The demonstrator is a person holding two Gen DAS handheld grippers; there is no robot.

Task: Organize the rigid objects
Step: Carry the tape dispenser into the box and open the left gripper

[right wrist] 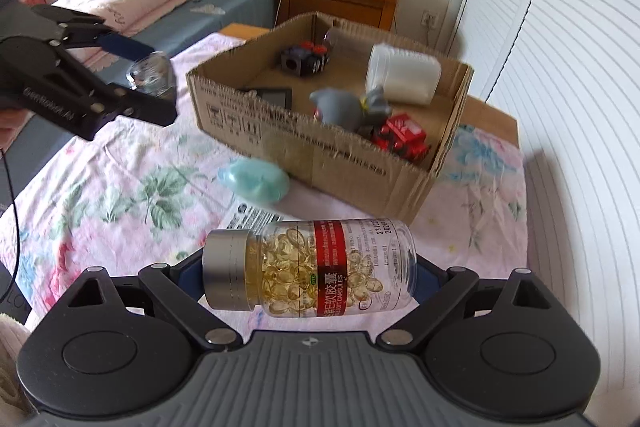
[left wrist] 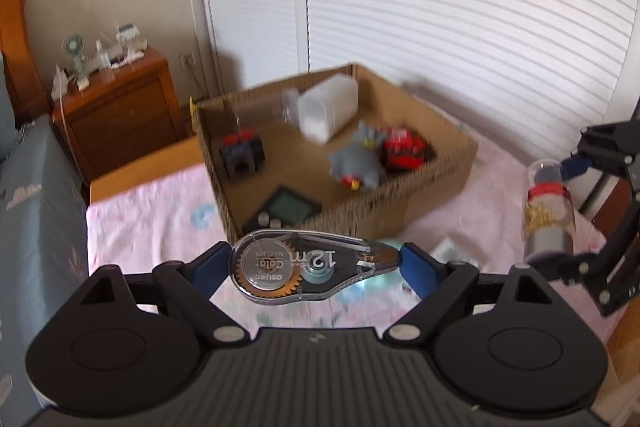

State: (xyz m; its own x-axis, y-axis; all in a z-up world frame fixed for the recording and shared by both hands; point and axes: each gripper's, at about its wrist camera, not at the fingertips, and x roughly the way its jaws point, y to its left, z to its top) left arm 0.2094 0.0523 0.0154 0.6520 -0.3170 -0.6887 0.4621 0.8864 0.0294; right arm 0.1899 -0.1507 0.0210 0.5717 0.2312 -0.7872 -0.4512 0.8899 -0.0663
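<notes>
Spreading under everything is the bench (right wrist: 120, 187), draped in a pink floral cloth, with the cardboard box (right wrist: 320, 151) sitting on it toward the louvered doors (left wrist: 460, 7). Inside the box I see a white plastic jar (right wrist: 404, 77) lying on its side, a grey toy figure (right wrist: 344, 107) beside a red toy truck (right wrist: 402, 137), a black-and-red block toy (right wrist: 306, 61) at the far corner, and a small dark screen device (left wrist: 286, 209) flat on the floor of the box. Just outside the near wall lies a teal egg-shaped object (right wrist: 256, 181), touching a white printed leaflet (right wrist: 250, 217).

My right hand-held gripper (right wrist: 310, 267) is clamped on a clear capsule bottle (right wrist: 320, 267), held sideways above the cloth, silver cap to the left, gold capsules and a red label visible. My left hand-held gripper (left wrist: 316, 267) is clenched around a transparent correction tape dispenser (left wrist: 308, 267), also in the air just short of the box's near wall, its printed face reading upside down.
</notes>
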